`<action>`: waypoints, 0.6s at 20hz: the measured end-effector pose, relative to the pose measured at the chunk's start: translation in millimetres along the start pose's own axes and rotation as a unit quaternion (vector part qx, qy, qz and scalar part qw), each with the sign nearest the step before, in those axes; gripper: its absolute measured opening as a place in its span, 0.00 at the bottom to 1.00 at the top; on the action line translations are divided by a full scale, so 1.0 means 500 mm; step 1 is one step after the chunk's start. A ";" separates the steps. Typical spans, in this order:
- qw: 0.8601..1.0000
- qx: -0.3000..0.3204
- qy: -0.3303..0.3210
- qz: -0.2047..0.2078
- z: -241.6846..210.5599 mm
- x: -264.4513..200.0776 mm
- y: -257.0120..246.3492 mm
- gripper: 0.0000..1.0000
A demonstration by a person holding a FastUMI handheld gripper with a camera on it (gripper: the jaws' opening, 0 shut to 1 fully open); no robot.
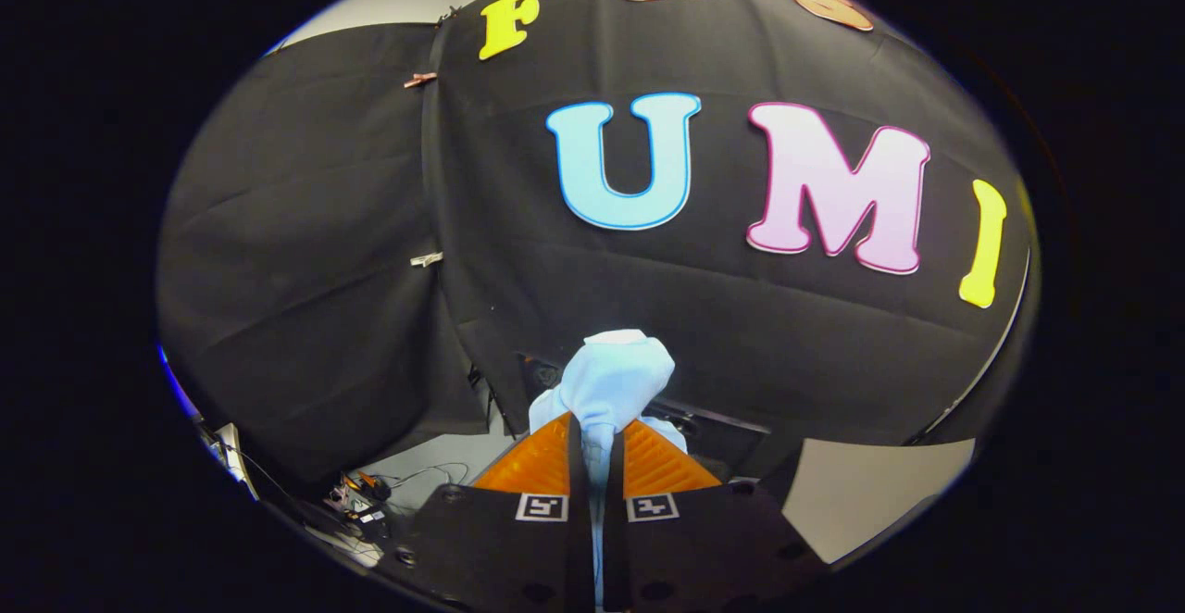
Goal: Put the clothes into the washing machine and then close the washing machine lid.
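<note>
The cloth [613, 377] is a pale, bluish-white garment, soft and matte, bunched into a rounded lump with a few gentle folds and one flat, squared-off crease at its top. It sits right at the tips of the gripper [596, 437], bulging up and forward beyond them, and a narrow strip of the same fabric runs down the slim gap between the two fingers. The fingers [532, 465] stand almost together, their ribbed pads pinching the fabric from both sides, so the garment is held up in the air in front of the booth's wall. Each pad is wedge-shaped with fine ridges across it, and behind them sit blocky, hard-looking finger bodies, each carrying a small square printed marker [542, 506].

Behind the garment hangs the black cloth wall [305, 252], draped in loose panels with long shallow wrinkles and pinned with small clips [427, 259] along a seam. Low down beside the fingers lie a tangle of cables [366, 502] and a pale, smooth floor [870, 493].
</note>
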State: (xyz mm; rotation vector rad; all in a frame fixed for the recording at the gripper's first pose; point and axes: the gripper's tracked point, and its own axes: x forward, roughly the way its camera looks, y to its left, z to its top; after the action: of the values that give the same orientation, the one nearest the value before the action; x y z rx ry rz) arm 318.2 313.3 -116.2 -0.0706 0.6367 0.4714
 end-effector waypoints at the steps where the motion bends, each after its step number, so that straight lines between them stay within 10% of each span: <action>1: 1.000 -0.003 0.004 0.002 -0.014 0.021 0.012 0.08; 12: 0.998 0.003 0.061 -0.002 -0.212 0.197 0.042 0.08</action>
State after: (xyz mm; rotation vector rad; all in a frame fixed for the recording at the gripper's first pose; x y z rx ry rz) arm 319.0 349.7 -257.8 -0.0951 0.7582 0.4634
